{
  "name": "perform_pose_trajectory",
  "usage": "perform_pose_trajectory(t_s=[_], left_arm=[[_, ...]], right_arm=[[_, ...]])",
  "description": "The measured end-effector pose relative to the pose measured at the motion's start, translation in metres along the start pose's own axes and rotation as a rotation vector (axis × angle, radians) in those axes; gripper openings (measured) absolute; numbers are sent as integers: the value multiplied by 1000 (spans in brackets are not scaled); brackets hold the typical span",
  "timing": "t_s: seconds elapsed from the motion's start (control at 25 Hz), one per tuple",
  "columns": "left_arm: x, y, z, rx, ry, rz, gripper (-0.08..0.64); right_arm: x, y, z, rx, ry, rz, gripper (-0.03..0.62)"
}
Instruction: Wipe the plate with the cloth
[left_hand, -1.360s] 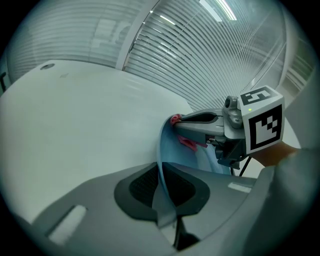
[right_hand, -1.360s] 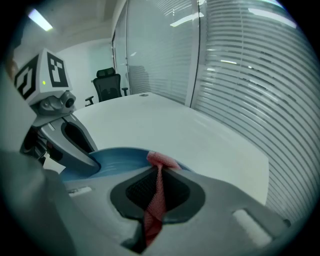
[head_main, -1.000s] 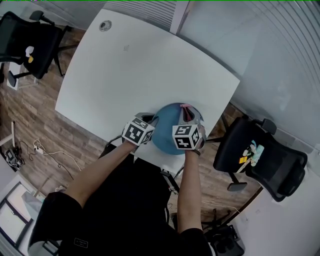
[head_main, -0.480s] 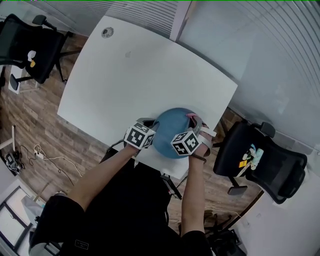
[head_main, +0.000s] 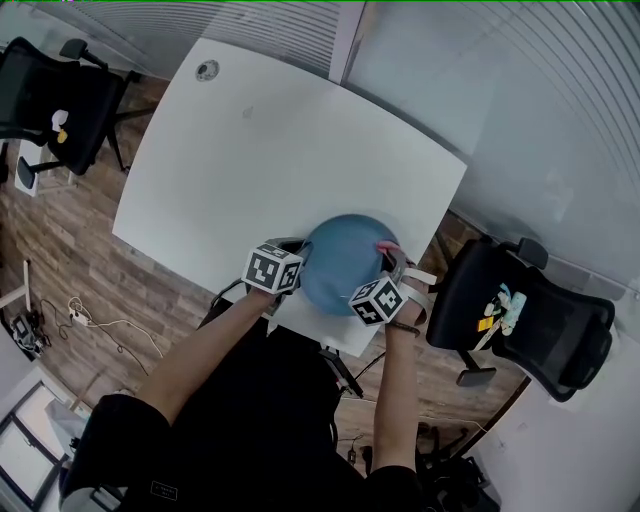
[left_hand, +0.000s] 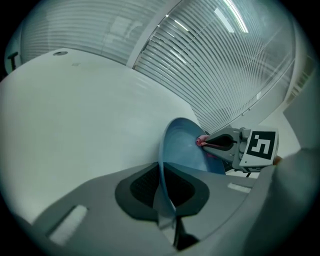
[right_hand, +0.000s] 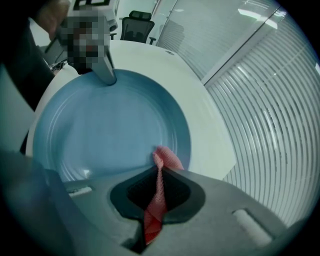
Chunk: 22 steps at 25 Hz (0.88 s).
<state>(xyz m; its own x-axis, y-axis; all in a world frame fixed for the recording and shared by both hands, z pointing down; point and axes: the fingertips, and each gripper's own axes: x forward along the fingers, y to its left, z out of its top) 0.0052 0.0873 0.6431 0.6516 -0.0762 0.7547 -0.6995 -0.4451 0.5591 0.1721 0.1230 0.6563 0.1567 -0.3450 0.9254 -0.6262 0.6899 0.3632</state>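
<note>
Fingers (left_hand: 139, 189), left gripper (left_hand: 162, 200): just closing tighter, clamping blue plate (head_main: 340, 268) rim at its 9 o'clock. Right gripper (right_hand: 155, 200): pinching pink cloth (right_hand: 159, 192) tight between jaws, pressing it onto plate near 2 o'clock rim. Plate: sitting at white table (head_main: 260, 150) 5 o'clock edge.
</note>
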Motion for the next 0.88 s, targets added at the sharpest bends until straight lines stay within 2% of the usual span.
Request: perform_pose_trajectory(t_s=[0.48,0.88], left_arm=[[2,0,1,-25,-25,14,14],[2,0,1,-40,-46,26,14]], right_arm=[[-10,27,-21,-2,40,110,20],[-26,61,-35,36,66,209,20]])
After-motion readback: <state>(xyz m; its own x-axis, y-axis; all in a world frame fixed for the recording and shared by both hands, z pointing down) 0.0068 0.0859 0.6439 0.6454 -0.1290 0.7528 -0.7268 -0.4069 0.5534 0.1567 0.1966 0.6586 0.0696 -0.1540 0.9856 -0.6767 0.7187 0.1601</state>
